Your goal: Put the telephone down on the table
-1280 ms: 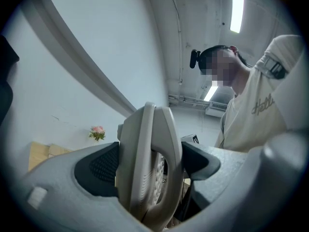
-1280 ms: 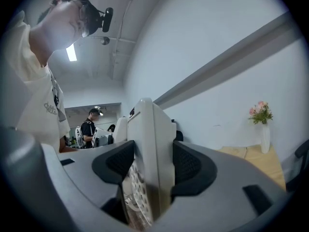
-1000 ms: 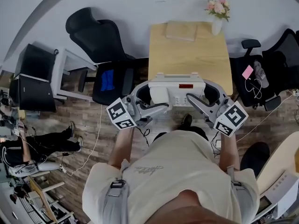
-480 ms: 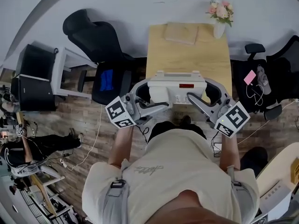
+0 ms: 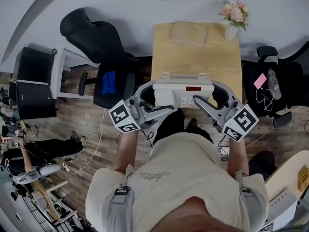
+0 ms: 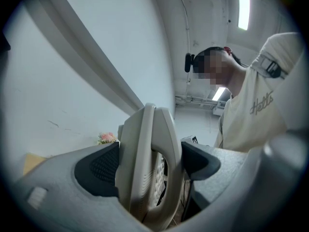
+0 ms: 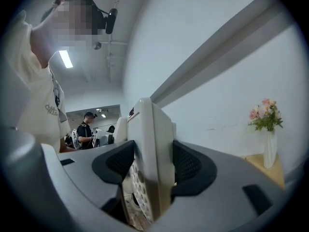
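Since half a second ago the person has come slightly closer to the light wooden table, and the vase of pink flowers at its far right corner has slid right in the head view. The off-white desk telephone with a small red display is held level between both grippers, in front of the person's chest. Seen from above, it overlaps the table's near edge.

The left gripper is clamped on the telephone's left end, its black pads pressing both sides of the body where the handset lies. The right gripper is clamped on the right end, beside the keypad, pads tight against the casing.

A beige flat pad lies at the table's far edge. A black office chair stands left of the table.
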Demonstrator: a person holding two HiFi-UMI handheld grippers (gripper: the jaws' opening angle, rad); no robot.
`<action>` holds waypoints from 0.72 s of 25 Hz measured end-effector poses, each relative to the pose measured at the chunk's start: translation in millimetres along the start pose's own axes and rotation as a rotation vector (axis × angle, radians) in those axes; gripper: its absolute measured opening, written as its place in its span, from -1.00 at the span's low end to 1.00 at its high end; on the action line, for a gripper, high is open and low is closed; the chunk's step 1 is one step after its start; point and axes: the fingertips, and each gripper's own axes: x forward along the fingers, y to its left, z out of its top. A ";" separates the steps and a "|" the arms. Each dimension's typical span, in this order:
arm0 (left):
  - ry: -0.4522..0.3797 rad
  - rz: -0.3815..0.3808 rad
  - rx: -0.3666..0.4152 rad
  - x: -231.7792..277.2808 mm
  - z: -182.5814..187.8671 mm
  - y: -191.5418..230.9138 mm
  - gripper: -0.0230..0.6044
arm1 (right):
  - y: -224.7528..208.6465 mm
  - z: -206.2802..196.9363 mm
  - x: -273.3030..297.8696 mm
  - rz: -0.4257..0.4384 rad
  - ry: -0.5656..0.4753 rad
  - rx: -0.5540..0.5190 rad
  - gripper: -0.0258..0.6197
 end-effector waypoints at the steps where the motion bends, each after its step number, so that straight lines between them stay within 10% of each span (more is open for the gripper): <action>1: -0.002 -0.005 -0.002 0.4 2.0 6.5 0.32 | -4.1 1.7 4.6 -0.005 0.002 -0.001 -0.19; 18: -0.023 -0.134 -0.057 -2.6 43.7 126.5 0.32 | -68.9 29.2 97.4 -0.134 0.062 -0.007 -0.19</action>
